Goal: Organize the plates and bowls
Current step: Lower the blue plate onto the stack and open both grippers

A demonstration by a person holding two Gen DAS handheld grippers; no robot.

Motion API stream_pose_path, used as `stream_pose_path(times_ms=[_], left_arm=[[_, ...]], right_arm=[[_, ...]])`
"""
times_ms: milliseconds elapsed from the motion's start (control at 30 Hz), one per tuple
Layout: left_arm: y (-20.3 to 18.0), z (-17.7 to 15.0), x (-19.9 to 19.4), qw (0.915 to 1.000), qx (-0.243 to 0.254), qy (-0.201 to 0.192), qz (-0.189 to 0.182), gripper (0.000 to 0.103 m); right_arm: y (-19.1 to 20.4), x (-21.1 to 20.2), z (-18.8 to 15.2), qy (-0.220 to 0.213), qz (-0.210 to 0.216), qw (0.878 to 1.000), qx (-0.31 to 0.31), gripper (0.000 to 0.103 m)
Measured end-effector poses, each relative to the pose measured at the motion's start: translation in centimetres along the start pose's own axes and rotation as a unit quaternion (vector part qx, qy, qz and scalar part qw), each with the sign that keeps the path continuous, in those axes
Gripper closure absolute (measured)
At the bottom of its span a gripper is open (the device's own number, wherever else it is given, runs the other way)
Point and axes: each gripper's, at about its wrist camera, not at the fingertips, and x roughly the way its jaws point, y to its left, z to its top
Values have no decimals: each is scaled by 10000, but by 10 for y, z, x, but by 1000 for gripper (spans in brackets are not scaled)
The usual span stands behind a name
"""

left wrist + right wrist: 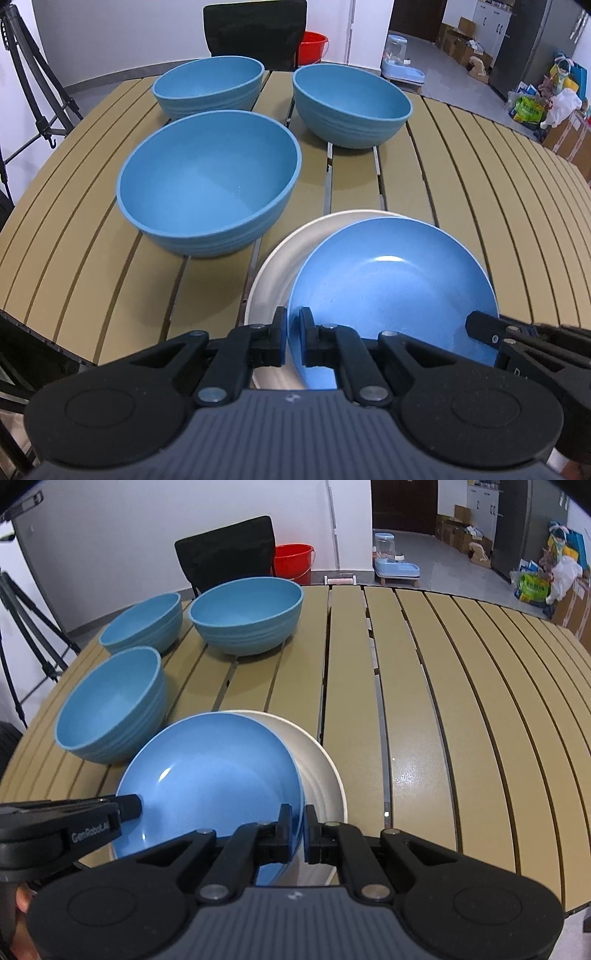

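The left gripper point(292, 339) is clenched on the near-left rim of a shallow round blue plate point(391, 280), its two black fingers pinching the edge between them. The right gripper point(298, 830) grasps the same plate point(214, 771) at its near-right rim, so both hold it from opposite sides. The blue plate sits over a round cream-white plate point(280, 266), offset so that the cream rim shows at 10 o'clock of it in the left wrist view and at 2 o'clock point(317, 768) in the right wrist view; whether the two touch cannot be told. Both lie at the near edge of a tan slatted table point(443, 701). Three deep blue bowls stand apart from the plates: the nearest bowl point(208, 184) at 11 o'clock of them, a second bowl point(351, 105) at 12 o'clock, a third bowl point(208, 85) farthest back beside a black chair point(255, 29)
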Motion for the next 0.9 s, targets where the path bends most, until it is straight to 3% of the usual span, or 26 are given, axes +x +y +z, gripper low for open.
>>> stream_pose_path(times_ms=[367, 567, 600, 667, 733, 800, 867, 900], left_arm=[[0, -5, 4, 10000, 26, -95, 15, 95], [8, -6, -10, 9992, -101, -355, -179, 91], [10, -7, -14, 9989, -132, -399, -205, 88], [15, -9, -22, 9980, -184, -540, -254, 65], [20, -14, -31, 9966, -214, -748, -254, 52], [23, -21, -42, 9947, -185, -988, -215, 45], [29, -29, -51, 9918, -198, -1246, -195, 20], [32, -33, -56, 9899, -216, -1385, -196, 16]], right_arm=[[6, 7, -3, -11, -176, 9996, -228, 95], [1, -5, -6, -180, -62, 9997, -167, 85], [-1, -8, -7, -221, -42, 9996, -153, 82], [-4, -15, -10, -326, 1, 9994, -105, 76], [-7, -22, -13, -440, 72, 9990, -60, 66], [-10, -30, -19, -592, 142, 9981, -25, 47], [-10, -39, -26, -747, 196, 9970, -37, 37], [-10, -41, -29, -814, 229, 9964, -51, 26]])
